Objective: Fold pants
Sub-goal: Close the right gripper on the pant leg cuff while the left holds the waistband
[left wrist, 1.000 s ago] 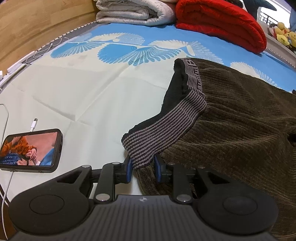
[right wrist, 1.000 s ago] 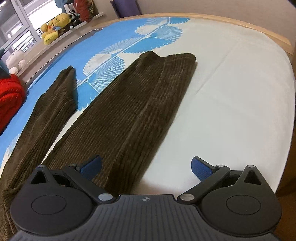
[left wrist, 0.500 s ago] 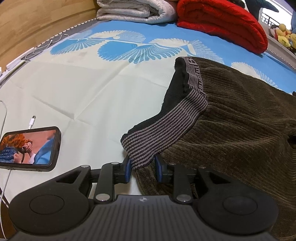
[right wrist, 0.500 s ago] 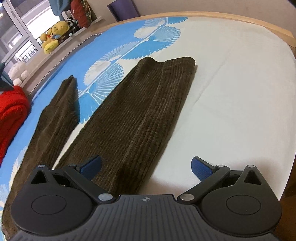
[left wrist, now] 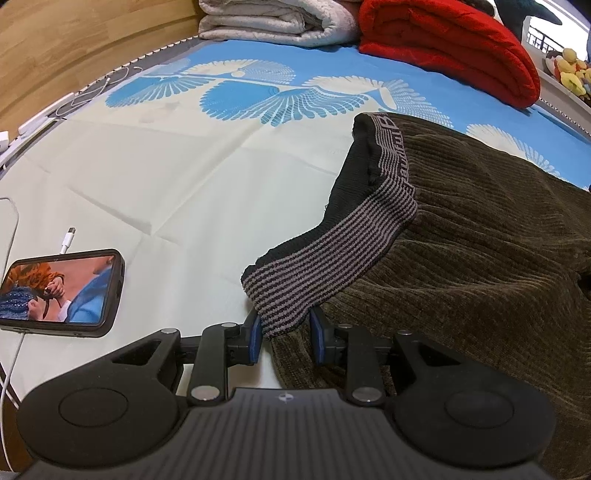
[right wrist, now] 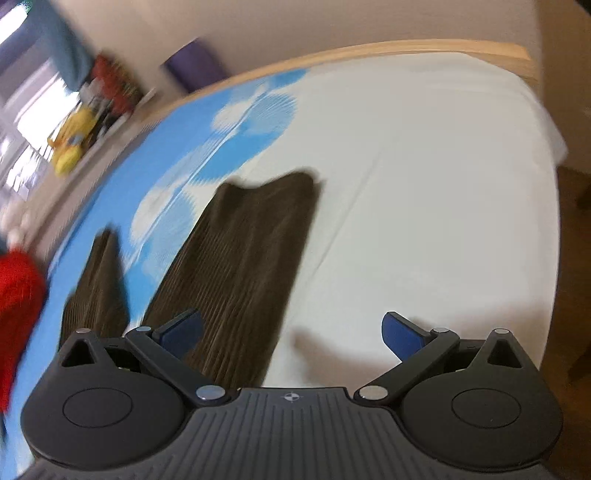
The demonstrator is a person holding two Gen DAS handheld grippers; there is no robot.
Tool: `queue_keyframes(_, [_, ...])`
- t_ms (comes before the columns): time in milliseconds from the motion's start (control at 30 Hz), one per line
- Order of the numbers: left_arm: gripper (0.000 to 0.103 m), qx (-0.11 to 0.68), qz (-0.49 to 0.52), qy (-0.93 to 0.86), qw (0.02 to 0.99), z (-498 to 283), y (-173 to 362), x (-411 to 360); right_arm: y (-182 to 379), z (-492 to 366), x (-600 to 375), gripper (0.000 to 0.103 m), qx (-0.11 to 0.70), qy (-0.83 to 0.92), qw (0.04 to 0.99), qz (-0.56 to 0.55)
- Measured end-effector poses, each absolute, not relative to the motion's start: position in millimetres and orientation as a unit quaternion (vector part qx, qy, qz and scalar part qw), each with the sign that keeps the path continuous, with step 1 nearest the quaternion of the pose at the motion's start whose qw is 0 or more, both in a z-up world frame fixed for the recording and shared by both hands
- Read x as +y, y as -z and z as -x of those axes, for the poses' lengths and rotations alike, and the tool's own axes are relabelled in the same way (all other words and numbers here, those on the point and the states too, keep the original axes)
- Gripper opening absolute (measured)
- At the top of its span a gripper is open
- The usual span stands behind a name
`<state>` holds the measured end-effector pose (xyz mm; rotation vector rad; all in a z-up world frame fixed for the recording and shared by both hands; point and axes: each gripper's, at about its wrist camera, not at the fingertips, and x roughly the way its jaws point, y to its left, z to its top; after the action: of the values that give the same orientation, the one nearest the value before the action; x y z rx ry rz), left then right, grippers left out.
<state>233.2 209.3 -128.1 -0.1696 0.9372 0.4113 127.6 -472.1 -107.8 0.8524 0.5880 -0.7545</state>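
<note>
Dark brown corduroy pants (left wrist: 480, 236) lie on the bed. Their grey-and-black striped waistband (left wrist: 325, 258) is lifted at the near corner. My left gripper (left wrist: 284, 334) is shut on that waistband corner. In the right wrist view the two pant legs (right wrist: 243, 266) stretch away over the sheet, the left leg (right wrist: 96, 284) apart from the right one. My right gripper (right wrist: 291, 332) is open and empty, raised above the near leg. That view is blurred by motion.
A phone (left wrist: 59, 291) with a lit screen and a white cable (left wrist: 68, 240) lie on the sheet at the left. A folded grey blanket (left wrist: 273, 18) and a red blanket (left wrist: 450, 48) sit at the bed's head. The wooden bed edge (right wrist: 406, 48) runs behind the leg ends.
My right gripper has risen and pulled back fast, so the pant legs look smaller and farther. My left gripper has kept its grip on the waistband and barely moved.
</note>
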Motion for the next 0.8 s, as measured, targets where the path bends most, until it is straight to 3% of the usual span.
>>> queue_keyframes(167, [0.031, 0.45, 0.076, -0.201, 0.867, -235.5, 129.0, 206.5, 118.7, -133.5, -501.1, 0.098, 0.252, 0.366, 0.784, -0.433])
queue_keyframes(400, [0.031, 0.451, 0.066, -0.208, 0.866, -238.0, 131.0, 202.2, 110.9, -210.2, -467.3, 0.098, 0.281, 0.322, 0.855, -0.294])
queue_keyframes(600, [0.032, 0.453, 0.064, -0.205, 0.865, -239.6, 132.1, 202.7, 137.8, -266.2, -461.4, 0.09, 0.349, 0.376, 0.829, -0.221])
queue_keyframes(700, [0.032, 0.453, 0.064, -0.203, 0.866, -239.3, 132.2, 203.6, 153.7, -271.8, -470.6, 0.067, 0.377, 0.401, 0.814, -0.186])
queue_keyframes(733, [0.032, 0.453, 0.065, -0.203, 0.866, -239.2, 132.1, 204.0, 150.8, -268.6, -471.4, 0.032, 0.366, 0.404, 0.821, -0.168])
queue_keyframes(767, [0.032, 0.453, 0.066, -0.203, 0.865, -239.5, 131.8, 204.3, 146.6, -263.9, -473.7, 0.018, 0.366, 0.412, 0.818, -0.167])
queue_keyframes(800, [0.032, 0.454, 0.067, -0.203, 0.865, -239.4, 131.5, 204.7, 138.7, -254.2, -477.5, 0.018, 0.356, 0.421, 0.813, -0.187])
